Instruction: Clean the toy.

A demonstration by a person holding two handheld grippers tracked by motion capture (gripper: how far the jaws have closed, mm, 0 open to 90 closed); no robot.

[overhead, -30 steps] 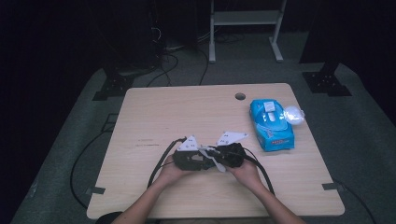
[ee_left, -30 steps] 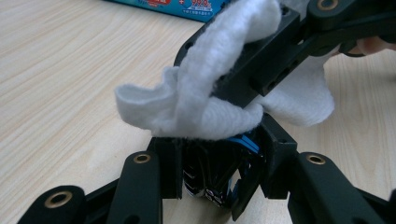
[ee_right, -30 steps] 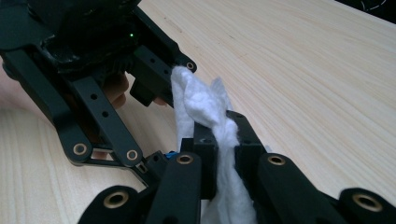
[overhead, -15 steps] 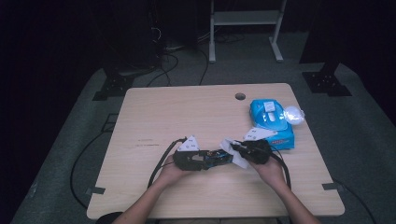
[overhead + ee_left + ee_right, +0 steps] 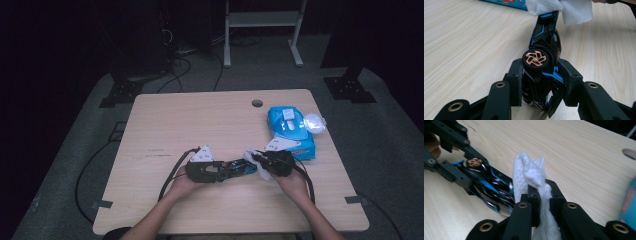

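**Wipe drawn off the car's nose**

The black toy car with blue stripes and copper-coloured wheels (image 5: 543, 72) lies just above the near middle of the pale wooden table (image 5: 200, 120), turned on its side, one wheel facing the left gripper view. The left gripper (image 5: 220, 171) is clenched on its body, a pad against each flank, and sits in the same spot as a second ago.

The change is on the other side. The right gripper (image 5: 260, 159), its jaws pinched tight on a crumpled white cloth wipe (image 5: 534, 185), was close against the car a second ago; since then it has slid away to the person's right and now rests at the car's far tip. In the left gripper view the wipe's edge drapes at that tip, touching it or nearly so.

That reads as one wiping pass along the car just finished; another pass or a re-turn of the car likely follows.

Beyond the right hand (image 5: 295, 182) lies the blue packet of wet wipes (image 5: 290, 131), its flap open.
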